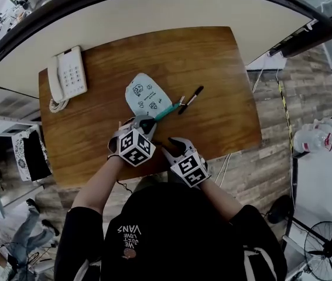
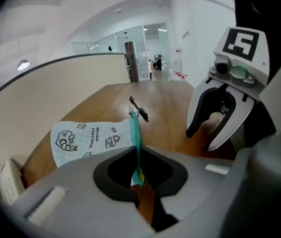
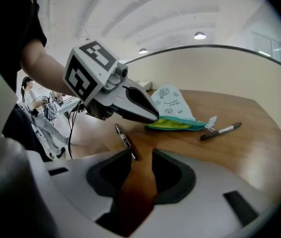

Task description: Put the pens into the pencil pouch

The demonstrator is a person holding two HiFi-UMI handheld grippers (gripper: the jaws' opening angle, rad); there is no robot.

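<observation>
Broadly, the wooden table (image 1: 212,86) carries the pale pencil pouch (image 1: 144,95) — its teal zipper edge is pinched in the left gripper (image 2: 139,182). The right gripper (image 3: 141,167) has its jaws apart and empty — one black pen (image 3: 126,142) lies just ahead of it, and a second pen (image 1: 190,99) lies beside the pouch's mouth.

At the bottom centre of the frame, the left gripper's (image 2: 139,162) 2 jaws pinch the teal zipper edge (image 2: 136,133) of the pencil pouch (image 2: 88,139), which lies at middle left on the wooden table (image 2: 167,118). 1 black pen (image 2: 139,107) lies just beyond it. At right, the right gripper (image 2: 200,139) hangs with jaws apart.
</observation>
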